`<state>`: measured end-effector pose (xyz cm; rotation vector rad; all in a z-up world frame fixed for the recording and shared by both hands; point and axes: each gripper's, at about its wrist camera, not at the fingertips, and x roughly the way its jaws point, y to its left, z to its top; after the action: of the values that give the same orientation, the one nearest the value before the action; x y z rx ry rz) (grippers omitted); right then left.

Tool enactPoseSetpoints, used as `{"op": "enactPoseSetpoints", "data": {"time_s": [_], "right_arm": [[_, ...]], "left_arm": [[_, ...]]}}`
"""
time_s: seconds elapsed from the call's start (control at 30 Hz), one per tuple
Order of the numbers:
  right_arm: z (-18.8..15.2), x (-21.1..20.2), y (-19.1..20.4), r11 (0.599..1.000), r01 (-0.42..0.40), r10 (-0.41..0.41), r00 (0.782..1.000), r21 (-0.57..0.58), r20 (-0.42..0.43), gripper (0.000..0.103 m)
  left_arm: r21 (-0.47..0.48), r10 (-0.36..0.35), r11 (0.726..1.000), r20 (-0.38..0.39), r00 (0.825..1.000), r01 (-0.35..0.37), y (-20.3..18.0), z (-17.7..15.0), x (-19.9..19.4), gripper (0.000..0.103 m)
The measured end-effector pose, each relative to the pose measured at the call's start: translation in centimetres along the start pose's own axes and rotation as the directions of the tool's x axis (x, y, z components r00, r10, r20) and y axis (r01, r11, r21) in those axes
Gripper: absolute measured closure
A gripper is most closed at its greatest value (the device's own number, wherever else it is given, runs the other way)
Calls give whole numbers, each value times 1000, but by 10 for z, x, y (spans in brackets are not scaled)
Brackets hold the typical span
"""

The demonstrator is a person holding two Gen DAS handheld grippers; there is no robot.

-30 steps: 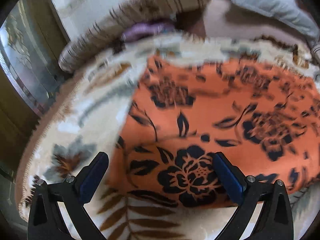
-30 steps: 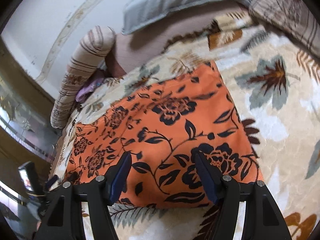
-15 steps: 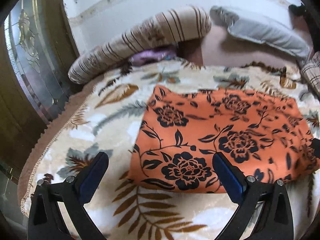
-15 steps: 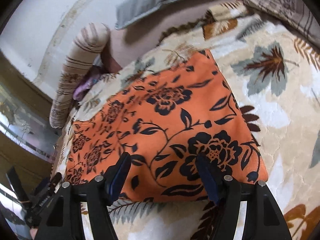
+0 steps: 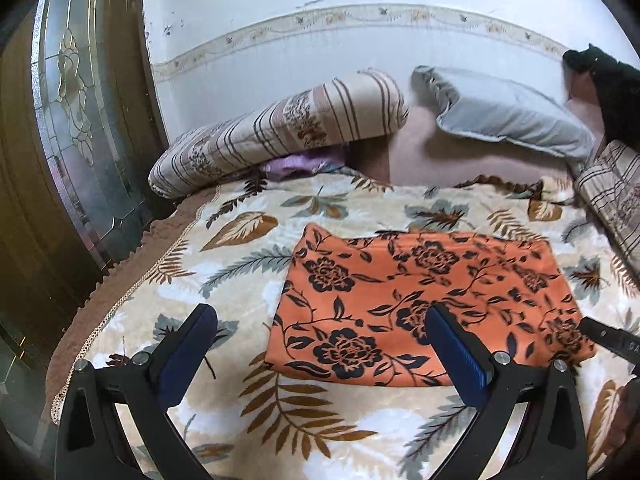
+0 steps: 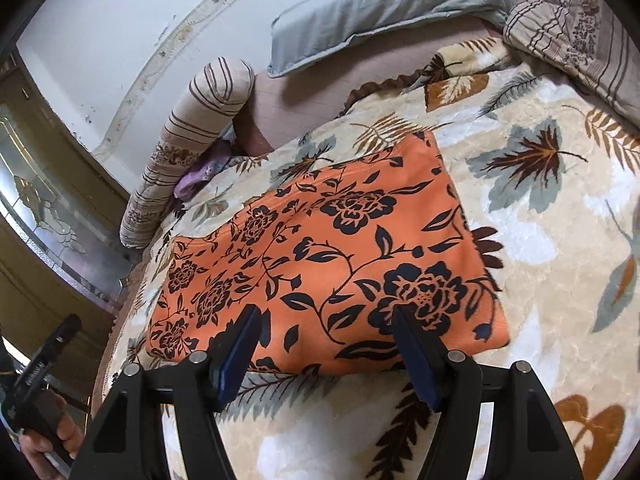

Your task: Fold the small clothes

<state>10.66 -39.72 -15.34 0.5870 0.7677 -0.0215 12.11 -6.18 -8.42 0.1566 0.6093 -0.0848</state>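
Lying flat on the bed's leaf-patterned blanket [image 5: 248,432], the orange floral cloth [image 5: 424,300] is folded into a neat rectangle with straight edges and squared corners. Its near long edge faces both grippers, and its far edge points toward the pillows at the wall. Bare blanket borders the cloth on every side: a broad stretch on the left toward the bed's scalloped edge, and in the right wrist view another wide stretch off the cloth's right end [image 6: 560,280].

The left gripper [image 5: 320,344] hovers above the blanket with its jaws spread wide and nothing between them; its right blue pad [image 5: 456,348] shows in front of the cloth's near edge, and the left one over bare blanket, though whether either touches the fabric cannot be told. The right gripper [image 6: 326,348] is also wide open and holds nothing, both fingers framing the near edge of the cloth [image 6: 320,264] from above.

Beyond the cloth, a striped bolster pillow [image 5: 280,128] lies against the white wall, with a bit of purple fabric [image 5: 300,164] tucked under it. A grey pillow [image 5: 504,112] leans further right, and another striped pillow [image 6: 576,24] sits at the right corner. A glass-panelled wooden door [image 5: 76,128] stands close to the bed's left side. None of these reach the cloth.
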Motion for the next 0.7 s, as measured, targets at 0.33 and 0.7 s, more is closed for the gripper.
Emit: {"op": "enactPoseSetpoints", "data": {"time_s": [0.33, 0.7], "right_arm": [[-2, -15, -16, 1000, -10, 9, 1000, 17, 15, 32], [1, -9, -10, 999, -33, 33, 999, 5, 3, 32]], "left_arm": [[8, -31, 1000, -1, 1000, 31, -17, 1, -5, 0], [25, -9, 1000, -18, 1000, 9, -19, -3, 6, 0]]}}
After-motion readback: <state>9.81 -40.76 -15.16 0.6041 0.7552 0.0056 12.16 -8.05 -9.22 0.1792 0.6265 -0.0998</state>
